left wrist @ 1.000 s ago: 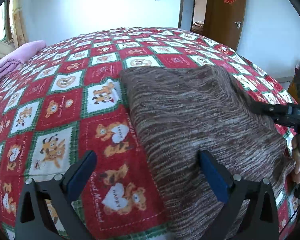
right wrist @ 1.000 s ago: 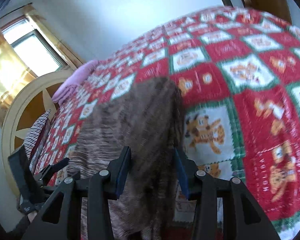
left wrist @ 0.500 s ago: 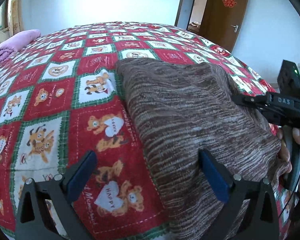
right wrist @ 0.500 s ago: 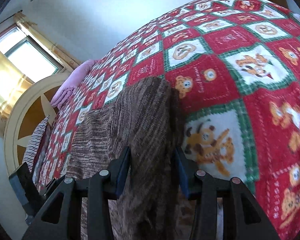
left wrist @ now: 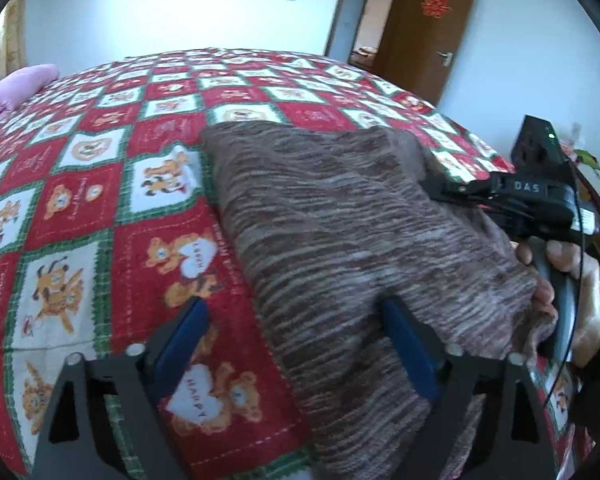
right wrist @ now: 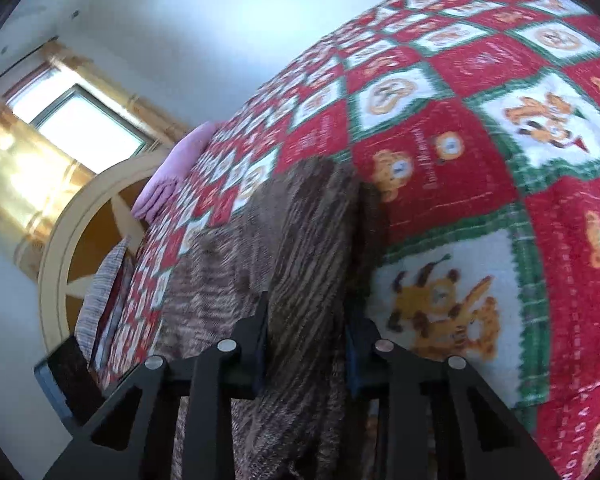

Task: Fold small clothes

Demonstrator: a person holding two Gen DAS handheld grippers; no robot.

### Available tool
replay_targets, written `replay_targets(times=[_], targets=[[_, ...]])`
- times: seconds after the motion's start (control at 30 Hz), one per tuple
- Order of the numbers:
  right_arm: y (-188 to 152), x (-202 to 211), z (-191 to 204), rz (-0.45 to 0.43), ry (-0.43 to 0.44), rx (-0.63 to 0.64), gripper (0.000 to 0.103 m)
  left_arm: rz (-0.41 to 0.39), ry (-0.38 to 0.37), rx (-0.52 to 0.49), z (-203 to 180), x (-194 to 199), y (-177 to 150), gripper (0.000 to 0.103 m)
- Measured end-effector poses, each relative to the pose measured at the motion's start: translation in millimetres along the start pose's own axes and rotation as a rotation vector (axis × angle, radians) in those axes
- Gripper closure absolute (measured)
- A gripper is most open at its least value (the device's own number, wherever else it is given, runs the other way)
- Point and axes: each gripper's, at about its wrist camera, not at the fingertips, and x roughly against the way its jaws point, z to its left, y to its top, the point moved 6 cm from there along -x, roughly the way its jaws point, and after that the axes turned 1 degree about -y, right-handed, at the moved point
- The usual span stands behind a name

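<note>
Right gripper [right wrist: 306, 340] closing on brown knit garment's [right wrist: 300, 240] edge, bedspread [right wrist: 480, 160] beside

Left gripper [left wrist: 296, 344] pointed down at slant, jaws spread wide, just closing a little; edge of brown knit garment [left wrist: 340, 240] lying between blue pads [left wrist: 408, 352], far pad sunk against cloth, near pad clear of it

Right gripper [right wrist: 306, 332] pointed down at shallower slant, jaws narrowed, just closing; fold of garment pinched between pads, cloth bunched up through gap

Right hand [left wrist: 572, 292] seen from left wrist view, fingers wrapped round grey handle of right gripper, dark sleeve at wrist
</note>
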Motion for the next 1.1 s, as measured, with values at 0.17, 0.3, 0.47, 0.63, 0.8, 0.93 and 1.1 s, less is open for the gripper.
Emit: replay_targets(times=[0.17,0.3,0.47,0.63,0.8,0.93,1.1], targets=[[2,-1,-8,-0.012,0.002,-0.046,0.074,0.002,-0.060,0.017,-1,0,1,0.029],[1,-1,-5,-0.014,0.005,-0.026,0.073,0.005,-0.046,0.013,-5,-1,2,0.029],[0,-2,-6,-0.006,0.037,-0.034,0.076,0.008,-0.058,0.019,-5,-2,3,0.032],[1,-3,-7,-0.008,0.015,-0.031,0.077,-0.003,-0.066,-0.005,-10,0,3,0.044],[0,1,-5,-0.019,0.062,-0.021,0.080,0.001,-0.065,-0.014,-14,-1,4,0.050],[2,-2,-14,-0.011,0.088,-0.076,0.081,0.001,-0.050,-0.019,-18,1,5,0.056],[0,0,-4,-0.025,0.027,-0.004,0.080,0.001,-0.049,-0.010,-18,3,7,0.066]])
